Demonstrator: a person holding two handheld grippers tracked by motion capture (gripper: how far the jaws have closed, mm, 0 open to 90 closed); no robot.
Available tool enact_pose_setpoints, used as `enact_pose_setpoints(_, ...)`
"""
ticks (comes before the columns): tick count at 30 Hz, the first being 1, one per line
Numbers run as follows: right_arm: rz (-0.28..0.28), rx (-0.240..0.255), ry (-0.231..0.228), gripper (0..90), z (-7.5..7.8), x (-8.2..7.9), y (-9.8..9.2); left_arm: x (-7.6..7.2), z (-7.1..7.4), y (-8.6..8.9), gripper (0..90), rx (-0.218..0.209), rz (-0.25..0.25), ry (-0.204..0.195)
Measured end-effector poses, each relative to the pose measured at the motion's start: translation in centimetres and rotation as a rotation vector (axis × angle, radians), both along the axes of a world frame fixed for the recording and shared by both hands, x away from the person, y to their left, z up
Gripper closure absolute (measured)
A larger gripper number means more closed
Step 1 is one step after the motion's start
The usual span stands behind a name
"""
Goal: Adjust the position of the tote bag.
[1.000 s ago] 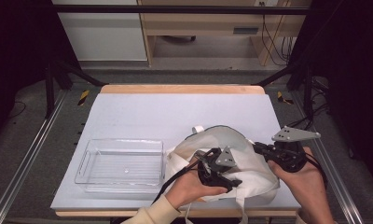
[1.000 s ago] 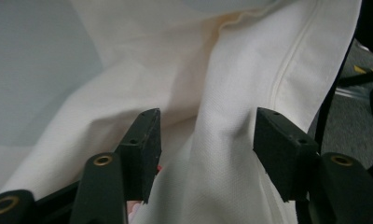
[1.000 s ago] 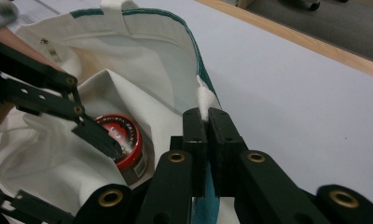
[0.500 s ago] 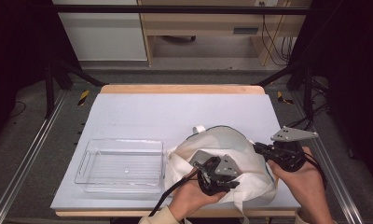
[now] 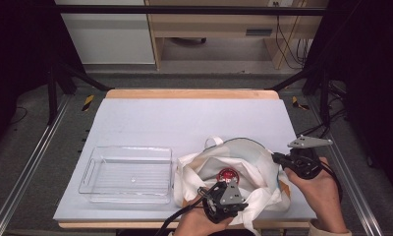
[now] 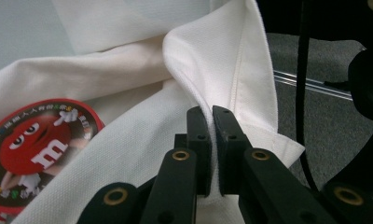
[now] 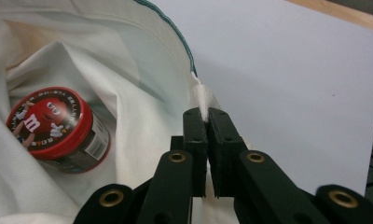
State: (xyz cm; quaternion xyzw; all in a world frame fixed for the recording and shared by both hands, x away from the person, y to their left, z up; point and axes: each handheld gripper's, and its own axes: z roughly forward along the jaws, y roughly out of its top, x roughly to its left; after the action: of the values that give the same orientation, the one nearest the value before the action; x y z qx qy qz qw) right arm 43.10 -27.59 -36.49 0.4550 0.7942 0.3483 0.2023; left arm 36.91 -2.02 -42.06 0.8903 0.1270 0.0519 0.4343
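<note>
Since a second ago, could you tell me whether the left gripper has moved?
Yes. The left gripper has slid toward the table's near edge, and its fingers have just been closing on the bag's rim.

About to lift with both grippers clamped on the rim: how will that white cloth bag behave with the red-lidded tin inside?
Probably floppy: the cloth bag already folds and creases where the left gripper and right gripper pinch its rim. It will likely sag around the tin. That round tin lies tilted on loose cloth, so it may roll toward the lowest fold.

Overhead looks down; gripper cameras close — sharing bag (image 5: pixel 243 167).
</note>
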Motion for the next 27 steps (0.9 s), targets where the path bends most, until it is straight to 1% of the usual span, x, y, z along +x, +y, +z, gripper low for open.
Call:
enact_pose_setpoints(4, -0.003, 0.008, 0.016, 86.6, -0.6, 0.3, -0.2, -0.3, -0.7, 0.2, 86.4, 0.001, 0.003, 0.010)
enact_pose_setpoints(8, 0.014, 0.024, 0.005, 83.5, -0.4, 0.3, 0.2, -0.3, -1.0, 0.4, 86.4, -0.004, 0.011, 0.018)
enact_pose_setpoints(12, 0.027, 0.013, -0.031, 72.9, 0.3, 0.1, 0.8, -0.4, -1.0, 0.3, 86.3, -0.005, 0.010, 0.017)
enact_pose_setpoints(13, 0.033, 0.010, -0.047, 69.4, 0.5, 0.1, 0.9, -0.4, -1.0, 0.4, 86.3, 0.004, 0.007, 0.011)
enact_pose_setpoints(14, 0.034, 0.012, -0.060, 66.4, 0.8, 0.1, 1.1, -0.4, -1.0, 0.4, 86.3, 0.003, 0.006, 0.011)
enact_pose_setpoints(15, 0.035, 0.015, -0.063, 64.1, 1.0, 0.1, 1.2, -0.4, -1.0, 0.4, 86.3, 0.001, 0.002, 0.011)
enact_pose_setpoints(16, 0.042, 0.006, -0.081, 60.4, 1.3, 0.2, 1.4, -0.5, -1.0, 0.4, 86.2, -0.007, 0.008, 0.015)
enact_pose_setpoints(17, 0.046, 0.001, -0.096, 57.8, 1.5, 0.4, 1.6, -0.5, -1.0, 0.4, 86.3, -0.007, 0.008, 0.013)
enact_pose_setpoints(19, 0.055, 0.002, -0.111, 55.1, 1.8, 0.8, 2.0, -0.5, -1.0, 0.3, 86.3, -0.009, 0.009, 0.014)
enact_pose_setpoints(21, 0.078, 0.007, -0.120, 54.7, 1.8, 1.5, 2.5, -0.5, -0.9, 0.4, 86.3, -0.001, 0.007, 0.008)
enact_pose_setpoints(22, 0.087, 0.008, -0.112, 54.8, 1.5, 2.0, 2.8, -0.6, -0.9, 0.4, 86.3, -0.002, 0.007, 0.009)
enact_pose_setpoints(24, 0.087, -0.006, -0.088, 56.6, 1.0, 2.8, 3.2, -0.7, -0.9, 0.4, 86.4, -0.002, 0.008, 0.009)
enact_pose_setpoints(25, 0.084, -0.017, -0.074, 58.9, 0.5, 3.3, 3.5, -0.7, -0.9, 0.4, 86.5, 0.000, 0.009, 0.009)
enact_pose_setpoints(27, 0.082, -0.026, -0.045, 68.1, 0.0, 3.8, 3.8, -0.7, -0.9, 0.4, 86.6, 0.008, 0.004, 0.003)
